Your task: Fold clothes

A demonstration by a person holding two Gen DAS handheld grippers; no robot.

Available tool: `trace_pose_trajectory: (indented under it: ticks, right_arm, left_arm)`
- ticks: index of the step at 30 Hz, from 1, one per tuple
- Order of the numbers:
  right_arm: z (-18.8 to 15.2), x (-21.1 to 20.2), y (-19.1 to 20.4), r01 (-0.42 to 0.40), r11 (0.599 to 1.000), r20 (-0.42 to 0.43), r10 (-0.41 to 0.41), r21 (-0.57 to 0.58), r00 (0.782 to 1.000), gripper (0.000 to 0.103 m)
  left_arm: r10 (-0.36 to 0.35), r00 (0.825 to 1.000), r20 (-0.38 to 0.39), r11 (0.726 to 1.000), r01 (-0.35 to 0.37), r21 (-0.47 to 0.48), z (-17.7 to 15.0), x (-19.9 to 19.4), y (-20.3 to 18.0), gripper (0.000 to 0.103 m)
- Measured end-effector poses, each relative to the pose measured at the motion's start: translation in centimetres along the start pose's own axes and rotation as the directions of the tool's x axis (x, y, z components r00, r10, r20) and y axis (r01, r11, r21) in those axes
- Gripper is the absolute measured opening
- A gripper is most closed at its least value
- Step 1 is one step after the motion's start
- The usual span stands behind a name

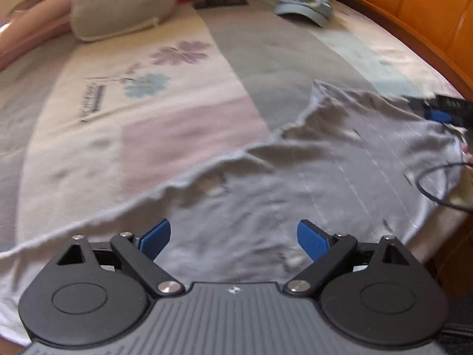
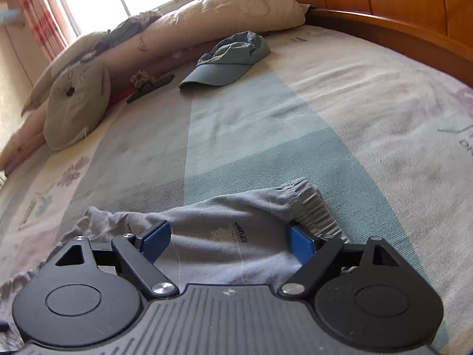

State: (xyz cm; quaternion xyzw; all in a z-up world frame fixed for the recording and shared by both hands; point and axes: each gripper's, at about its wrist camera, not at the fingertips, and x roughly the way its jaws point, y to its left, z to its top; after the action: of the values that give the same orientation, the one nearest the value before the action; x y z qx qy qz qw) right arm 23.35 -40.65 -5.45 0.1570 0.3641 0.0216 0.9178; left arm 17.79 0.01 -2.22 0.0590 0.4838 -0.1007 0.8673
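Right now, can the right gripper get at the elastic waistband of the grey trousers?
Probably yes: the ribbed waistband lies just beyond the right gripper, its fingers open over the grey trousers, nothing between.

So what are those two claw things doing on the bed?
A person is folding a grey garment spread on the bed. The left hand-held gripper hovers open above the cloth, holding nothing. The right hand-held gripper is open too, with the garment's gathered end lying between its fingers. A blue cap and pillows sit farther back, untouched.
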Motion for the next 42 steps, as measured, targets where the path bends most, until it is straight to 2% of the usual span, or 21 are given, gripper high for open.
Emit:
trace_pose_trajectory:
  ticks: [5, 10, 14, 16, 18, 22, 25, 30, 35, 37, 38, 41, 42]
  right_arm:
    - [0.0, -1.9, 2.4, 0.012, 0.997, 0.001, -0.012, -0.074, 1.000, 0.090]
    - [-2.0, -4.3, 7.0, -0.034, 0.968, 0.021, 0.041, -0.250, 0.999, 0.097]
    - [-5.9, -4.1, 9.9, -0.057, 0.927, -0.028, 0.050, -0.370, 0.998, 0.097]
    - [-7.8, -3.8, 10.5, -0.040, 0.916, -0.064, 0.015, -0.400, 0.998, 0.097]
    - [-9.3, -3.7, 10.3, -0.006, 0.910, -0.091, -0.034, -0.415, 0.995, 0.097]
    - [-9.3, -4.8, 10.2, 0.042, 0.925, -0.108, -0.089, -0.378, 0.990, 0.099]
    - [-8.4, -5.2, 12.0, 0.019, 0.936, -0.077, -0.049, -0.352, 0.996, 0.100]
    - [-8.4, -4.2, 17.2, -0.045, 0.927, -0.071, 0.020, -0.373, 0.997, 0.102]
    - [-9.8, -2.4, 20.9, -0.088, 0.929, -0.141, 0.039, -0.358, 0.989, 0.103]
    - [-10.5, -1.6, 21.9, -0.101, 0.921, -0.188, 0.031, -0.375, 0.982, 0.103]
    - [-10.7, -1.4, 22.5, -0.112, 0.914, -0.206, 0.031, -0.391, 0.978, 0.103]
    - [-10.9, -1.1, 24.4, -0.140, 0.896, -0.221, 0.048, -0.422, 0.974, 0.103]
    - [-10.8, -1.1, 25.1, -0.149, 0.893, -0.219, 0.059, -0.424, 0.974, 0.103]
  left_arm:
    - [0.079, 0.997, -0.008, 0.997, -0.079, 0.011, -0.8, 0.2, 1.8, 0.093]
    - [0.108, 0.994, 0.018, 0.993, -0.109, 0.054, -2.0, -0.1, 2.8, 0.093]
    - [0.087, 0.996, 0.000, 0.993, -0.087, 0.085, -3.6, 0.4, 3.7, 0.093]
    - [0.065, 0.998, -0.014, 0.996, -0.064, 0.065, -4.7, 0.6, 4.5, 0.093]
    - [0.018, 1.000, -0.013, 1.000, -0.018, 0.008, -5.6, 0.1, 5.7, 0.093]
    - [-0.025, 1.000, 0.018, 1.000, 0.025, -0.015, -5.7, -1.3, 7.3, 0.093]
    - [-0.028, 0.998, 0.065, 0.998, 0.031, -0.061, -5.2, -1.6, 9.0, 0.093]
    - [-0.049, 0.996, 0.070, 0.990, 0.058, -0.126, -6.8, -1.7, 11.7, 0.093]
    - [-0.091, 0.993, 0.077, 0.983, 0.102, -0.150, -9.2, -2.6, 14.1, 0.093]
    - [-0.139, 0.986, 0.089, 0.967, 0.155, -0.201, -9.4, -3.4, 15.4, 0.093]
    - [-0.164, 0.979, 0.124, 0.952, 0.190, -0.242, -9.3, -4.0, 16.3, 0.093]
    - [-0.140, 0.966, 0.219, 0.924, 0.207, -0.322, -9.5, -5.2, 19.1, 0.093]
    - [-0.119, 0.970, 0.212, 0.924, 0.187, -0.335, -9.6, -5.1, 19.8, 0.093]
